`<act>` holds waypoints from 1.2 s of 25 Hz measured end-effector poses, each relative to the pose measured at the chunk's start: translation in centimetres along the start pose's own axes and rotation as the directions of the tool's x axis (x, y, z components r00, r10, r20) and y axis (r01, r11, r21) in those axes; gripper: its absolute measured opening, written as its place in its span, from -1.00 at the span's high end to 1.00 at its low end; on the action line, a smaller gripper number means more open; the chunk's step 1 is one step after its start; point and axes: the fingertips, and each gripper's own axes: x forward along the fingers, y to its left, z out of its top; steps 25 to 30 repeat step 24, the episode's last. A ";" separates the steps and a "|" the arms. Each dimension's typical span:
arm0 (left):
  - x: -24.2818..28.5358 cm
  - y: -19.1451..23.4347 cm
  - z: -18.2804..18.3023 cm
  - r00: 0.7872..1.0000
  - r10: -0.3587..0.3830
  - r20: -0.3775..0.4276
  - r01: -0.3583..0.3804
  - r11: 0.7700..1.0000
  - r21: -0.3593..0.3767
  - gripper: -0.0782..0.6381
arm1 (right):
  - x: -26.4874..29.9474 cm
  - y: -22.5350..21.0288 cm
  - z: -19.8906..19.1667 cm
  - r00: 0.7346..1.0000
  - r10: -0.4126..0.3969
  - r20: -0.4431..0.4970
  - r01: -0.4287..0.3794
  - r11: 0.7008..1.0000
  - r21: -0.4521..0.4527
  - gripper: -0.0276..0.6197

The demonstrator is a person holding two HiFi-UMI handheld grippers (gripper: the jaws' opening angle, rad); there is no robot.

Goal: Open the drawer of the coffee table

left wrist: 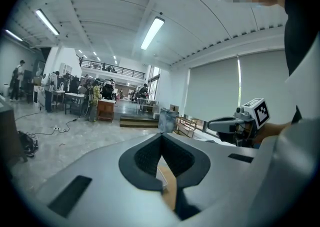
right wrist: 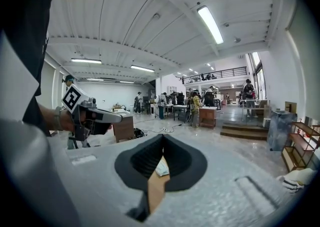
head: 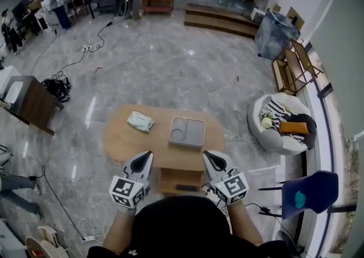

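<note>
Left gripper: jaws pressed together, nothing btwn them. Only a strip of wood tabletop showed through the notch behind the tips. Right gripper: same, jaws together and empty, w/ a bit of tabletop and a white packet edge seen past them.

In the head view both sat at lower centre, one on each side of the drawer, above it and not touching it or the table.

The drawer was at lower centre of the head view, under the near edge of the coffee table. It showed as a wood block w/ a dark slot on it, prob. the pull. I couldn't tell whether that block was a flush front seen at a steep angle or a box drawn partway out.

Step, as a judgement: the scene fit either end of the job. The grippers could have been poised to go in at a closed front, or backed off from a drawer already drawn out. The frames didn't settle which, so the next move couldn't be called.

Containers:
- Grey tray, centre of the tabletop, w/ moulded recesses; looked empty.
- White packet, lying just left of the tray, apart from it.
- Drawer interior: not visible, so contents unknown.
</note>
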 end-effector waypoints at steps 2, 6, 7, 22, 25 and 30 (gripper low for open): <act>-0.1 -0.1 -0.3 1.000 0.005 -0.006 -0.005 1.000 0.001 0.74 | -0.1 0.1 -0.1 1.000 0.007 -0.001 -0.007 1.000 -0.006 0.92; -0.6 0.3 -0.8 1.000 0.030 -0.008 -0.030 1.000 -0.001 0.74 | 0.1 0.2 -0.3 1.000 0.010 -0.002 -0.010 1.000 0.008 0.92; -0.6 0.3 -0.9 0.999 0.033 -0.012 -0.033 0.999 -0.001 0.74 | 0.1 0.1 -0.3 1.000 0.006 -0.002 -0.006 1.000 0.010 0.92; -1.1 0.4 -1.5 0.997 0.064 -0.045 -0.064 0.998 0.006 0.74 | -0.1 -0.1 -1.2 0.999 0.004 -0.032 -0.004 1.000 0.005 0.92; -0.9 0.4 -1.7 0.997 0.064 -0.048 -0.064 0.998 0.006 0.74 | 0.0 -0.2 -1.2 0.999 0.001 -0.033 -0.001 1.000 0.006 0.92; -0.9 0.4 -1.7 0.997 0.064 -0.048 -0.064 0.998 0.006 0.74 | 0.0 -0.2 -1.2 0.999 0.001 -0.033 -0.001 1.000 0.006 0.92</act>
